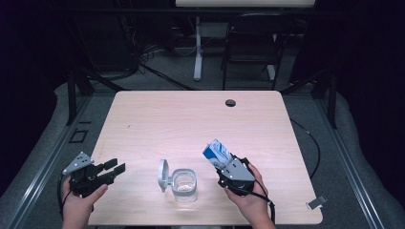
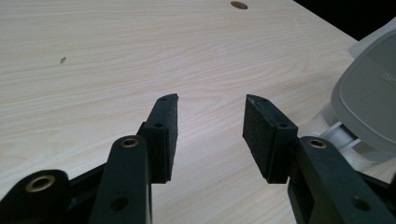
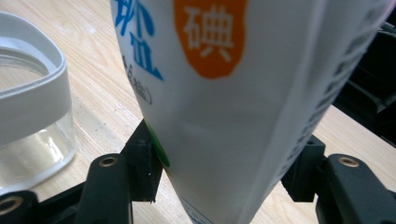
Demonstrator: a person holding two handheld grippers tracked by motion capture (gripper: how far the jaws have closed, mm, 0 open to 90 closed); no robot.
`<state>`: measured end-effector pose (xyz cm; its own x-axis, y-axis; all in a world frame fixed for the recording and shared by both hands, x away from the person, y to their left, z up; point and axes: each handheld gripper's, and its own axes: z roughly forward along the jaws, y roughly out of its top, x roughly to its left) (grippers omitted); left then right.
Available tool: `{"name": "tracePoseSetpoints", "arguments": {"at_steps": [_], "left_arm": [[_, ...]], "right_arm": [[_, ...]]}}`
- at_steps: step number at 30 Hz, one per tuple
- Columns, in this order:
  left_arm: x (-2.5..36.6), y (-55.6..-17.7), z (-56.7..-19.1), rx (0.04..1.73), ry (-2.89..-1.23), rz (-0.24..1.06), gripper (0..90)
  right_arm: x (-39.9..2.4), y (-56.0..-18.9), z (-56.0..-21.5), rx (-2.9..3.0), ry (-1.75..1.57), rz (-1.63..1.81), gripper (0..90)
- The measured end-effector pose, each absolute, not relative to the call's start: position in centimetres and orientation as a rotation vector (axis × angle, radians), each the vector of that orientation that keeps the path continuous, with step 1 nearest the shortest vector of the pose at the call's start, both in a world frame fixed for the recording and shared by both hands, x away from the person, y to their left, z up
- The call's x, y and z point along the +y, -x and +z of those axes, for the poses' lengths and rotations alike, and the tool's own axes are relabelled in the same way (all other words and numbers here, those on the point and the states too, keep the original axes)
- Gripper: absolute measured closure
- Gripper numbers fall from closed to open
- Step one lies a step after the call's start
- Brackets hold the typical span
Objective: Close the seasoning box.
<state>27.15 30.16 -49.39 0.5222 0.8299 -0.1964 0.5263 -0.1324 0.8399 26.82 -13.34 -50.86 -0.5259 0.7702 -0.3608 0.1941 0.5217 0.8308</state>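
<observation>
Right gripper [image 1: 228, 167] holds carton [image 1: 217, 152], tilted up-left toward jar [image 1: 184, 185].

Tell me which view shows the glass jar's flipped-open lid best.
The high view: the lid stands open at the left of the clear jar, seen whole. The left gripper view catches part of its grey face at the right edge. The right gripper view gives the jar's white rim, not the lid.

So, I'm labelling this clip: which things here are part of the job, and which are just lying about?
In use:
- white-and-blue paper packet, clamped in the right gripper
- clear glass jar with its grey hinged lid flipped open
- left gripper, open, beside the jar

Lying about:
- small grey clip at the pale wooden table's right corner
- black chair behind
</observation>
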Motion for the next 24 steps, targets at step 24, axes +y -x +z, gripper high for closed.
{"name": "tracePoseSetpoints", "arguments": {"at_steps": [24], "left_arm": [[30.2, -27.3, -49.7, 1.141, -1.807, 0.394, 56.0]], "right_arm": [[-12.4, -26.3, -52.2, 1.991, -0.668, 0.834, 41.5]]}}
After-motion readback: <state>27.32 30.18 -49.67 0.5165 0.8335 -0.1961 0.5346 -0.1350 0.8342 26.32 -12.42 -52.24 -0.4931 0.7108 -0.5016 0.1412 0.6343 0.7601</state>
